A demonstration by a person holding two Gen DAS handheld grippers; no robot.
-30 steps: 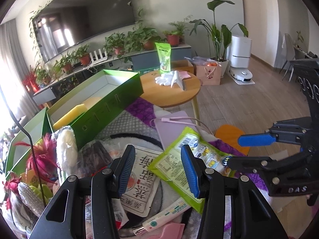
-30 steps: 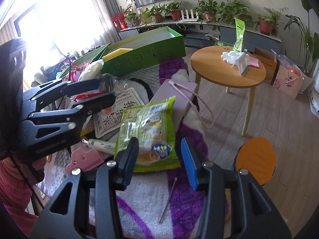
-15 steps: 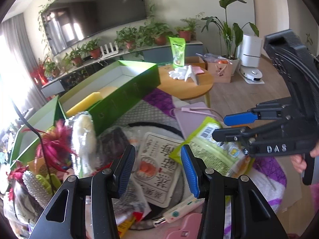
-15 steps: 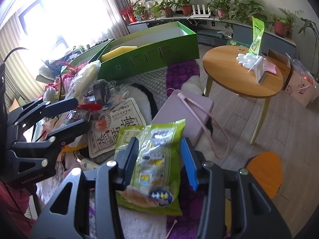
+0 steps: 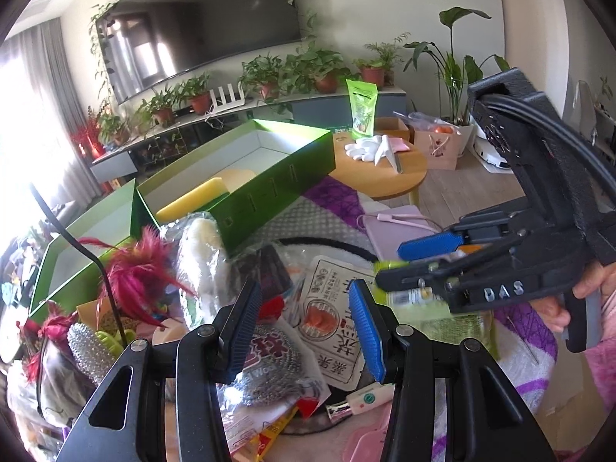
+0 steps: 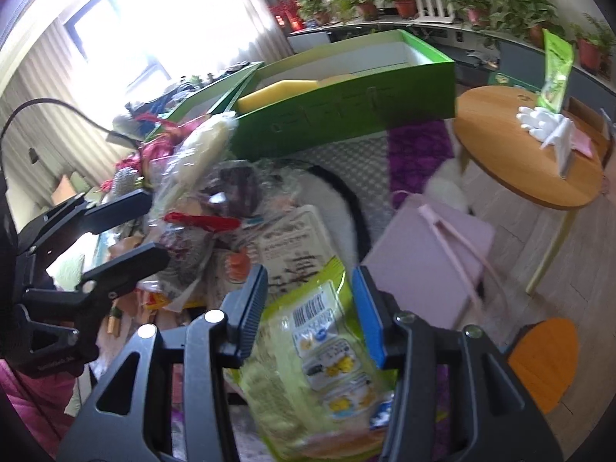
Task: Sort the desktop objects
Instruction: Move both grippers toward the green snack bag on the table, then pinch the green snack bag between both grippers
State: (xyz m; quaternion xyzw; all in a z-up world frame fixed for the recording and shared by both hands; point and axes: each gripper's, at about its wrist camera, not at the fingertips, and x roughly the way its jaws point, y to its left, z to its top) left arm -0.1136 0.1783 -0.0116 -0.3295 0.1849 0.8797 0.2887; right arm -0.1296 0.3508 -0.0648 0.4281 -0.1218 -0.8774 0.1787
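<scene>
Crinkly green snack bag [image 6: 319, 350] lies near the right gripper [image 6: 310, 310], between its just-widening blue ribbed pads, apparently unpressed. Left gripper [image 5: 304, 325] hangs parted and empty above a shiny steel scrubber packet [image 5: 269, 369], with a long green cardboard box [image 5: 269, 188] farther off.

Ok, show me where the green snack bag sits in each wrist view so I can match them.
Left wrist view: the green snack bag is right of centre, mostly hidden under the right gripper.
Right wrist view: it fills bottom centre, between that gripper's fingers.
Shared landmark: the open green box, behind the clutter in both.
</scene>
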